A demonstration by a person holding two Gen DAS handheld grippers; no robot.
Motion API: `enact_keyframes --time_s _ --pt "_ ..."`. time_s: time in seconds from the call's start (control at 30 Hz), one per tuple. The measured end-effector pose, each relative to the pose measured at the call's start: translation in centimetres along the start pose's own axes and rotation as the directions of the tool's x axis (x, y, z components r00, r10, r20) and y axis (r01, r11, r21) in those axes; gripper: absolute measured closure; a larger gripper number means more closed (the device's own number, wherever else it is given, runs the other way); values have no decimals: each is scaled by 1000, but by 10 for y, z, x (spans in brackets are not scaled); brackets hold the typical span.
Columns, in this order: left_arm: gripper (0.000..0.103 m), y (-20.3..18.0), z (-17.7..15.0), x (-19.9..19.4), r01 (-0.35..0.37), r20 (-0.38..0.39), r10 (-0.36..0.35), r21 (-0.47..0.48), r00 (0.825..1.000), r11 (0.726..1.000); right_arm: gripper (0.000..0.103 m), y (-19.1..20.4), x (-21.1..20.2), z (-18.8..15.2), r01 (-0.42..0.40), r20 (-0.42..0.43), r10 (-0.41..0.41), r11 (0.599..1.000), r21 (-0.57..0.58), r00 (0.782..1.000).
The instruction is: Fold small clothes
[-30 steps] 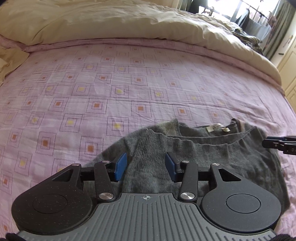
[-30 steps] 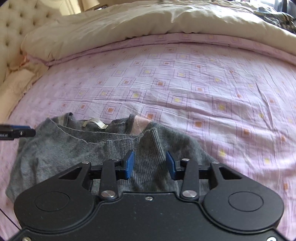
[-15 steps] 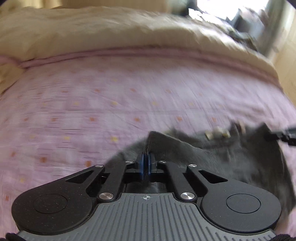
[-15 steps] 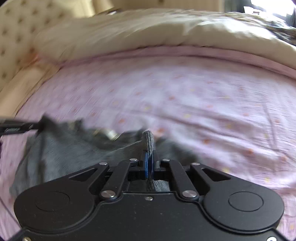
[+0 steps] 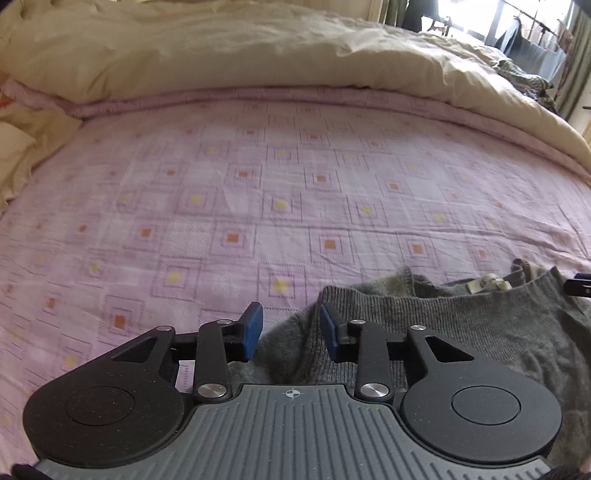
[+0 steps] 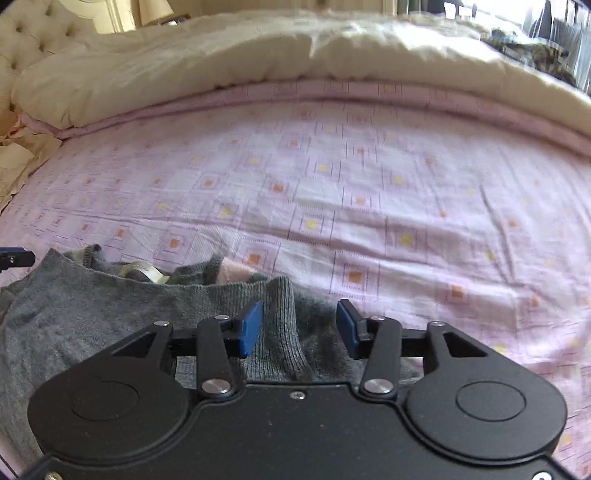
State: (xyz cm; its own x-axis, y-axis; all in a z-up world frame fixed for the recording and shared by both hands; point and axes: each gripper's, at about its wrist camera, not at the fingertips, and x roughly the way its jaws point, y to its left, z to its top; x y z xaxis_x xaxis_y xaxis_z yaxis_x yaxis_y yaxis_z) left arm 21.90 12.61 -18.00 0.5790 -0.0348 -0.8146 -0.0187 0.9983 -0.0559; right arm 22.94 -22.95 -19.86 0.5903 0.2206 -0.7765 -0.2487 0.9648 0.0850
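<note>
Left view: pink checked sheet (image 5: 280, 206), cream duvet (image 5: 221, 48) behind, window far right. Left gripper (image 5: 290, 330) now spread apart, pinched shut half a second ago, over sweater (image 5: 480, 325) corner.

Right view: tufted headboard (image 6: 33, 33) at left. Right gripper (image 6: 300, 326) likewise reopened, straddling ribbed sweater edge.

One grey sweater (image 5: 461, 332), two grippers (image 5: 290, 332) (image 6: 299, 328), one cream duvet (image 5: 240, 48), one pink bedsheet (image 5: 258, 192).

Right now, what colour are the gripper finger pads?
Blue, on both the left gripper and right gripper; clearest in the right wrist view.
</note>
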Motion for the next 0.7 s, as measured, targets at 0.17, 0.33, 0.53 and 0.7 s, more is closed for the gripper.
enact_keyframes --time_s 0.17,0.33,0.53,0.7 --pt "48 -12 -7 -44 22 84 -21 -12 996 1000 39 31 -35 -10 -54 68 61 993 -106 996" --pt "38 -51 -31 -60 111 58 -111 4 992 994 36 88 -45 -33 -163 28 174 957 -240 984" --pt "38 -79 -55 -36 141 -31 -139 64 990 988 35 125 -28 -57 -198 -54 191 925 -325 980" --pt "38 -70 -49 -9 45 -46 -40 111 998 993 36 115 0 -45 -112 -64 96 932 -344 993"
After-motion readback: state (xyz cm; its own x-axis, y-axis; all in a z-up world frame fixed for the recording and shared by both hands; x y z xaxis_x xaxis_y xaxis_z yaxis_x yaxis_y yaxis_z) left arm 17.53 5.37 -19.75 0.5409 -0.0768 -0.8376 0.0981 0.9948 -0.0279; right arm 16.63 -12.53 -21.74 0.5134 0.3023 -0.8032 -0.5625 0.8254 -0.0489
